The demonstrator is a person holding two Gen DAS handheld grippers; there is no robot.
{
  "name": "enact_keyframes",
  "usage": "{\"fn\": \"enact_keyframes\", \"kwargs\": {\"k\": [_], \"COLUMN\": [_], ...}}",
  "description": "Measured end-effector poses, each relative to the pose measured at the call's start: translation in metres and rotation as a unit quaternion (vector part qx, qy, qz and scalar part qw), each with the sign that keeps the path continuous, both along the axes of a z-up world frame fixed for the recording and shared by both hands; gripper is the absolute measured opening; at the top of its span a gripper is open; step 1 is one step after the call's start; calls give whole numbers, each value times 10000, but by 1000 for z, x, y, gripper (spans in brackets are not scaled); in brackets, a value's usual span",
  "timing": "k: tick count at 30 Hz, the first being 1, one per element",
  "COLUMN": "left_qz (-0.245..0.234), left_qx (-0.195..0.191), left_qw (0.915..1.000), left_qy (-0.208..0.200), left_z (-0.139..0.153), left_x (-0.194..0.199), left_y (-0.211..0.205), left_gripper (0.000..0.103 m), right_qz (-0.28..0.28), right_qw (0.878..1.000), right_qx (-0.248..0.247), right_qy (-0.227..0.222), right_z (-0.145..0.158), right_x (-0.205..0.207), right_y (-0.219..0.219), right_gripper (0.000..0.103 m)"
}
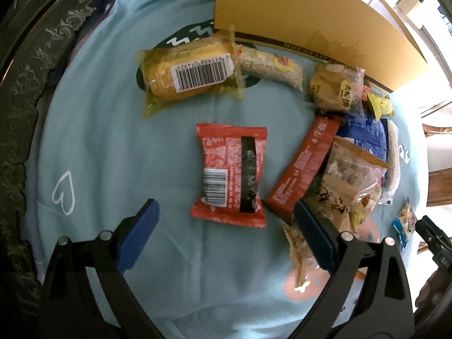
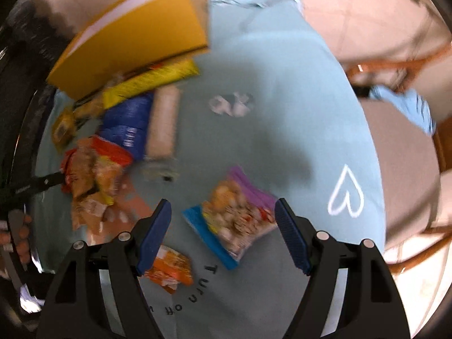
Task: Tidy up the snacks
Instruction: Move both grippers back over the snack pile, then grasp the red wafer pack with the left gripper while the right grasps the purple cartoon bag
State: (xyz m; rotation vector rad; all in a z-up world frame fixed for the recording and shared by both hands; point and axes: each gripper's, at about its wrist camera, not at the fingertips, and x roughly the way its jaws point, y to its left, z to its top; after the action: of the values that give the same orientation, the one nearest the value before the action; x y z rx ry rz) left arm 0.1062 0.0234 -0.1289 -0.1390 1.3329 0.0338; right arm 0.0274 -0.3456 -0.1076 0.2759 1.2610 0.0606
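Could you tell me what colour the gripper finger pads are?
Dark blue pads, clearest in the left wrist view.

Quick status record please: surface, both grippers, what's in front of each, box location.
surface: light blue cloth
left gripper: open, empty
in front of left: red square packet, lying flat between the jaws' line
right gripper: open, empty
in front of right: blue-and-purple snack bag, flat on cloth
box: yellow cardboard box, far edge, snacks piled beside it
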Motion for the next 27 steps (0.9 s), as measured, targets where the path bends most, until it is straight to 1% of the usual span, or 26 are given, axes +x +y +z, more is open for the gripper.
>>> {"fn": "enact_keyframes", "kwargs": {"k": [2, 4, 8, 10, 14, 15, 16, 18, 20, 22, 23, 24, 25, 26, 27], "left_qz": [-22, -41, -8, 27, 30, 30, 20, 16, 14, 27, 37, 49, 57, 58, 50], "left_qx": [28, 52, 41, 19, -1, -1, -6, 12, 22, 37, 36, 30, 34, 37, 39], "left_qw": [10000, 10000, 10000, 10000, 10000, 10000, 10000, 9999, 9999, 9999, 9999, 9999, 9999, 9999, 9999], "left_qy": [24, 42, 61, 61, 83, 88, 97, 123, 130, 99, 91, 88, 89, 88, 95], "left_z": [-2, -2, -2, -2, -2, -3, -3, -5, -3, -1, -1, -1, 0, 0, 0], "left_x": [0, 0, 0, -1, -1, -3, -3, -4, -6, -7, -8, -8, -8, -8, -8], "left_y": [0, 1, 5, 9, 16, 16, 16, 16, 14, 15, 14, 16, 15, 16, 16], "left_gripper": [97, 97, 97, 97, 97, 97, 97, 97, 97, 97, 97, 97, 97, 97, 97], "right_qz": [-168, -101, 403, 491, 918, 996, 1109, 1231, 1309, 1334, 1328, 1332, 1304, 1277, 1271], "right_qw": [9997, 9999, 9987, 9977, 9900, 9883, 9871, 9853, 9839, 9839, 9845, 9849, 9855, 9865, 9873], "right_qx": [105, -4, -327, -469, -1063, -1149, -1149, -1186, -1217, -1188, -1143, -1101, -1089, -1020, -955], "right_qy": [150, 117, 3, -17, -122, -147, -142, 49, 6, -28, -22, -23, -26, 24, 47], "right_z": [-10, -12, -9, -9, -12, -14, -18, -30, -33, -31, -30, -29, -26, -24, -23], "right_x": [0, 0, 0, -2, 1, 3, 6, 9, 9, 7, 7, 7, 7, 8, 9], "right_y": [-3, 1, 17, 20, 30, 32, 33, 31, 32, 32, 32, 31, 30, 28, 27], "right_gripper": [76, 76, 76, 77, 77, 77, 77, 77, 76, 65, 62, 55, 43, 42, 38]}}
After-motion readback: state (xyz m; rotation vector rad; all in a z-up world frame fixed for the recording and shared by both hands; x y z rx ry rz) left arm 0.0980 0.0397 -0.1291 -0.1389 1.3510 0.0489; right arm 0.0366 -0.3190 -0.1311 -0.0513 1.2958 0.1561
